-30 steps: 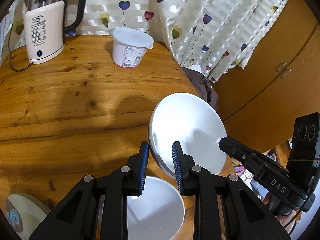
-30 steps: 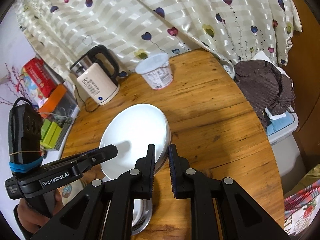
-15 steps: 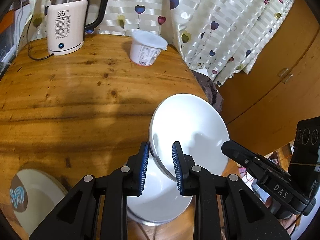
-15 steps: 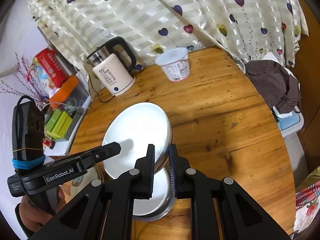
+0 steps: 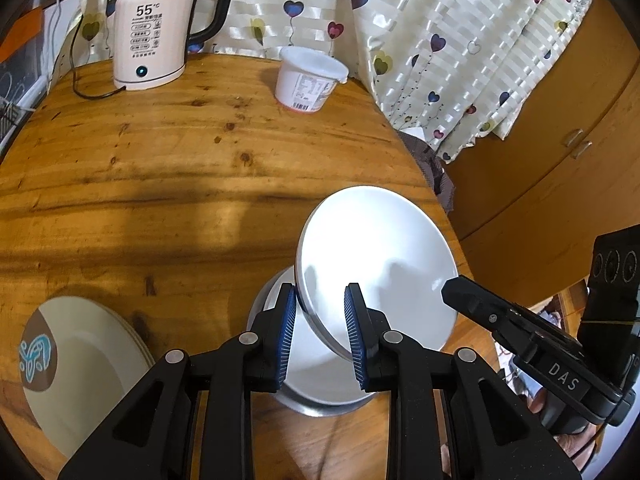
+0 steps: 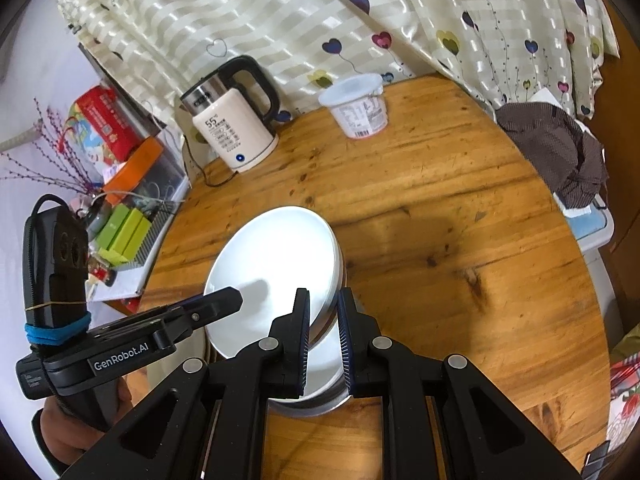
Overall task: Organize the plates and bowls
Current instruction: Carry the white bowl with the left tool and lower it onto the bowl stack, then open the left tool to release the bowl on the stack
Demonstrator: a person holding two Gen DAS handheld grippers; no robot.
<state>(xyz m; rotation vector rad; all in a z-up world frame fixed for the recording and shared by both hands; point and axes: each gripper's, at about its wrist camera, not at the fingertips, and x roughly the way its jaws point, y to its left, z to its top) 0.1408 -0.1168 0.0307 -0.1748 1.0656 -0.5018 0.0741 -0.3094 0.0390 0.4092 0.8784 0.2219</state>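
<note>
A: Where is the white bowl point(image 5: 376, 264) now?

B: Off the counter point(image 5: 160, 184), tipped up on its side, its open face turned toward the right tongs point(image 6: 324, 336). It hangs directly over a metal bowl point(image 5: 320, 396) that sits on the wood just under both sets of tongs.

A: Who has hold of it?

B: Both. The left tongs point(image 5: 320, 332) are pinching the near rim, one blue pad inside the bowl and one against its outer wall. The right tongs are closed on the opposite rim in the same way. I judge that two grips on opposite edges keep such a wide, smooth thing from swinging.

A: Why tilted rather than level?

B: Probably because a rim grip with the tongs coming in from the near side turns it that way. It would have to be levelled before it can nest in the metal bowl below, if that is where it goes.

A: What else lies around?

B: Left of the left tongs, a stack of plates point(image 5: 80, 364) with a brown and blue mark, likely a sorted pile. Far ahead of the tongs stand a kettle point(image 5: 156, 28) and a lidded white tub point(image 5: 308, 80) near the curtain point(image 5: 460, 40), well apart from the bowls.
</note>
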